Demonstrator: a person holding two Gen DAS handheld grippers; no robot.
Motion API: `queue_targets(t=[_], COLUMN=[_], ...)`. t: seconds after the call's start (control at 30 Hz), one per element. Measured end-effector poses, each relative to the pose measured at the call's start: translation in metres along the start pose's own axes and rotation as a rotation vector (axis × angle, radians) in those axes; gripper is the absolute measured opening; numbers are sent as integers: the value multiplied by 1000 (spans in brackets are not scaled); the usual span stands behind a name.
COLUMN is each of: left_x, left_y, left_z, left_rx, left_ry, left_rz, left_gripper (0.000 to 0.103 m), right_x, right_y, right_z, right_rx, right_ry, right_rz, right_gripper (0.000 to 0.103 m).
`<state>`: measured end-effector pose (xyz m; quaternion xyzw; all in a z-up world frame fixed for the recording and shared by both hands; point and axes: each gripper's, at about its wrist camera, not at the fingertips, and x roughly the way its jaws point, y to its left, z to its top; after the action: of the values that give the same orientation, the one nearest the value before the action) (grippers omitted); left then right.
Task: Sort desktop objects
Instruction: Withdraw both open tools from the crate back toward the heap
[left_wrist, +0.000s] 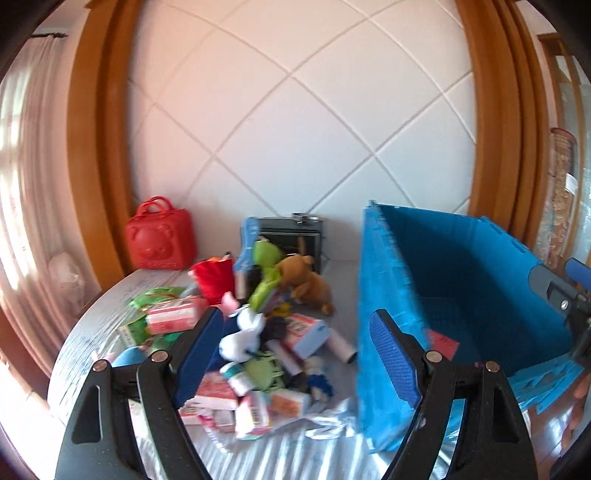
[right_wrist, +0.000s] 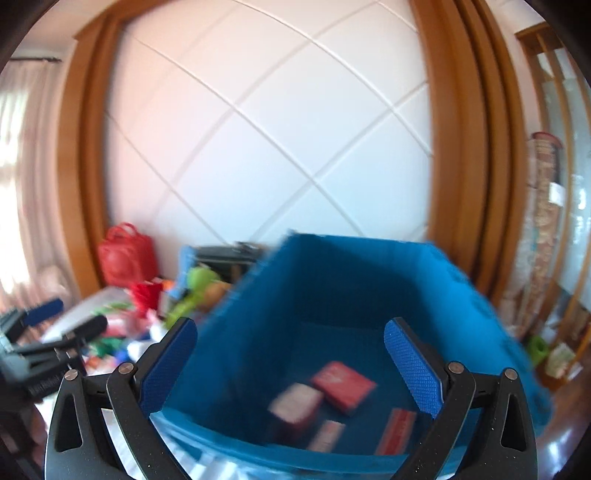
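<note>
A heap of mixed objects (left_wrist: 258, 343) lies on the grey table: pink boxes, green packets, a white plush, a brown teddy bear (left_wrist: 306, 280). A blue crate (left_wrist: 454, 295) stands to its right. My left gripper (left_wrist: 299, 350) is open and empty, above the heap's right side and the crate's left wall. My right gripper (right_wrist: 291, 365) is open and empty, above the crate (right_wrist: 369, 295). Several red and pink boxes (right_wrist: 343, 384) lie on the crate floor. The right wrist view is blurred.
A red bear-face case (left_wrist: 160, 240) and a black box (left_wrist: 295, 236) stand at the table's back by the white padded wall. Wooden frames flank the wall. A curtain hangs at left. The right gripper shows at the left wrist view's right edge (left_wrist: 565, 295).
</note>
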<state>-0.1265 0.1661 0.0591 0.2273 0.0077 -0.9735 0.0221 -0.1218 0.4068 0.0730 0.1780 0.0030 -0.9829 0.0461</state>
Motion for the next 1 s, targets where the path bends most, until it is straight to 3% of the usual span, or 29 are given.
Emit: queue_targets(t=[0.2,0.5,0.73,1.0], left_x=[4,38,80,128], left_y=[84,188,218,209], left_z=[-18,-56,-105,-168], left_rx=[-31,-51,-20,-25], left_ry=[38,154,288,445], left_rz=[79,113,59,-17], left_gripper=[82,82,82,82], right_x=[6,42,80,136], right_y=[82,182,229,247], right_z=[1,-20,-62,-148], right_rx=[-60,-58,-12,28], right_ry=[-14,87,199,403], right_rz=[115,200,227,183], right_gripper=[103,103,103,103])
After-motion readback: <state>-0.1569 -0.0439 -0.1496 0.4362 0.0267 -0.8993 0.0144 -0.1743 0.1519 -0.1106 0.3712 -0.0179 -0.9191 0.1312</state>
